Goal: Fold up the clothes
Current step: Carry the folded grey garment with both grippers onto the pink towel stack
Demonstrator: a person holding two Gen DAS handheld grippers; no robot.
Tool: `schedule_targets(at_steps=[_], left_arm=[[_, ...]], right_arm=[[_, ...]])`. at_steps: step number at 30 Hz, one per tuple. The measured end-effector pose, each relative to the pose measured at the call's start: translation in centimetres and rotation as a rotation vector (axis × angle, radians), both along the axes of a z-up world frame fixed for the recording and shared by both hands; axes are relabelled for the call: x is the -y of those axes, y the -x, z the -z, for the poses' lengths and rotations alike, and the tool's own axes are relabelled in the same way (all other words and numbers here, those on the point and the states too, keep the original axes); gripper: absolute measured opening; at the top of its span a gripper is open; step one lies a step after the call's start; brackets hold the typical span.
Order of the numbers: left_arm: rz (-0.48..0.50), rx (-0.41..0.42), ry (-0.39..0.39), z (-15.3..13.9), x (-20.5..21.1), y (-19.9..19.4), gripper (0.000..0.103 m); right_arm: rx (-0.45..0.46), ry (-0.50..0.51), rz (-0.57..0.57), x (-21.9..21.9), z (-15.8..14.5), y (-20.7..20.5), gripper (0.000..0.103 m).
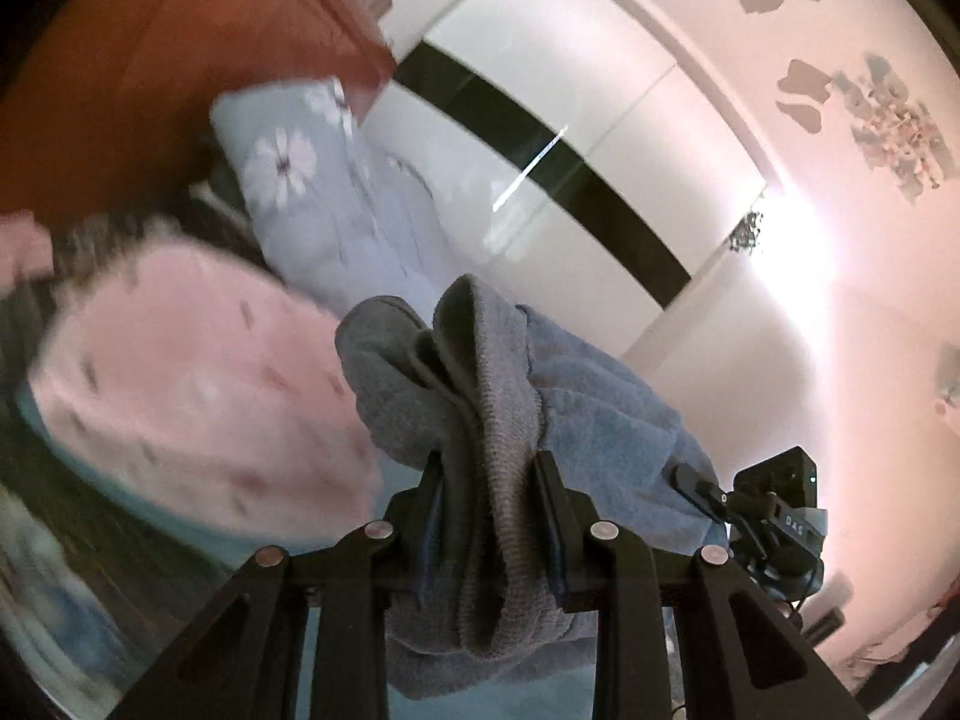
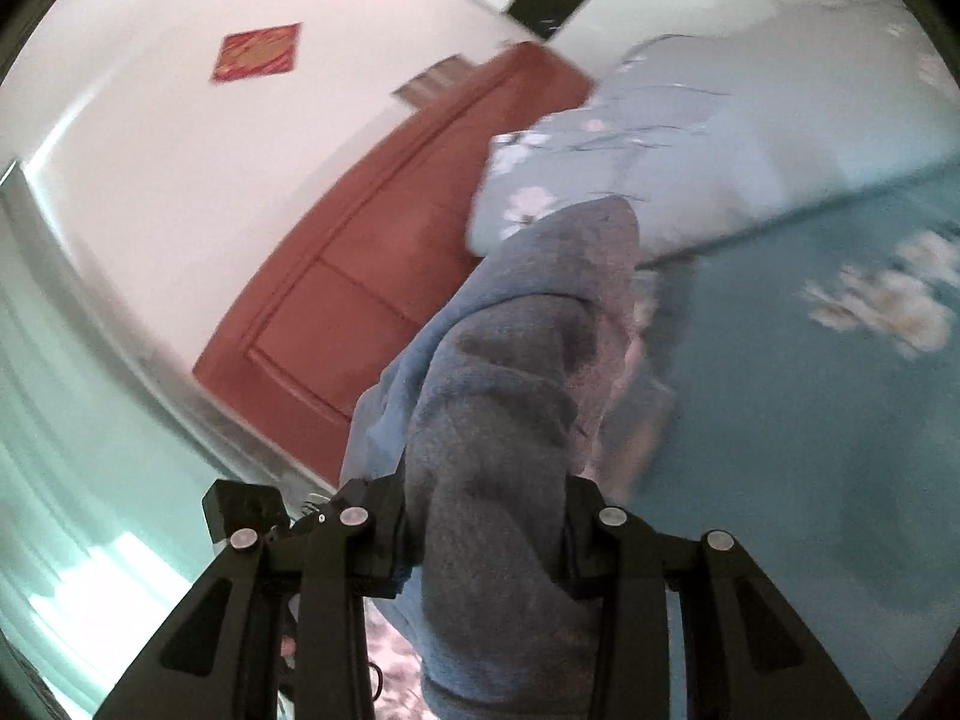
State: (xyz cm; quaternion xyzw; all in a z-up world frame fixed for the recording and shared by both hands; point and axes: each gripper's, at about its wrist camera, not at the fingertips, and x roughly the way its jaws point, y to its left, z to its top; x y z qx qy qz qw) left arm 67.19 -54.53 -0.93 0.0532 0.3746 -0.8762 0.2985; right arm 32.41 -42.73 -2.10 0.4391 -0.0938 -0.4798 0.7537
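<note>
A bedroom shows in both wrist views: pale walls, a reddish-brown wooden door [image 2: 372, 276], and a white wardrobe [image 1: 576, 138] with a black band across its front. A teal bedsheet [image 2: 780, 420] printed with pale blossoms covers the bed, and a light blue flowered quilt [image 2: 648, 144] lies bunched at its far side, just in front of the door. A red diamond-shaped paper decoration [image 2: 257, 52] hangs on the wall above the door.

The left gripper [image 1: 489, 468] has its two black fingers pressed in on a thick bunch of the grey-blue garment [image 1: 480, 396], which rises between them in folds and spills over to the right. Below the fingers, more of the same cloth hangs down. To the left, a pink garment [image 1: 198, 384] with small dark marks lies on the bed, blurred by motion, so its shape is hard to make out. At the right edge of this view the other gripper's black body is visible, close beside the cloth.

The right gripper [image 2: 486, 498] likewise pinches the grey-blue garment [image 2: 498, 420]: a heavy fold fills the gap between its fingers, humps upward and forward, and droops below them. A lighter blue face of the fabric shows along its left side. The garment appears lifted off the sheet, held between the two grippers.
</note>
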Motion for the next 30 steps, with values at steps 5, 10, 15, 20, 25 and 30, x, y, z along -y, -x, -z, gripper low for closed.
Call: schedule_targets(at_steps=[5,10,15,20,25,30], left_arm=[[-0.057,0.037,0.022,-2.1,6.6,-4.2,0.029],[-0.127,0.101,0.04,-2.0,12.5,-7.0,0.029],[-0.167,0.096,-0.007,1.1,16.8,-8.9,0.029],[-0.185,0.106,-0.124,7.3,20.2,-10.1,0.029],[-0.182,0.046,-0.161,10.4,20.8,-11.0,0.032],[-0.191,0.069,-0.17,9.9,20.7,-10.5,0.033]], right_arm=[[-0.01,0.011,-0.063,8.4,-1.7,-4.6,0.038],[-0.007,-0.02,-0.094,15.3,-0.1,-7.8,0.038],[0.027,-0.067,-0.111,21.0,3.3,-9.2,0.038],[0.016,-0.139,-0.118,23.3,7.5,-10.1,0.038],[-0.001,-0.142,-0.122,23.3,10.0,-10.1,0.038],[-0.049,-0.153,-0.122,23.1,10.0,-10.2,0.039]])
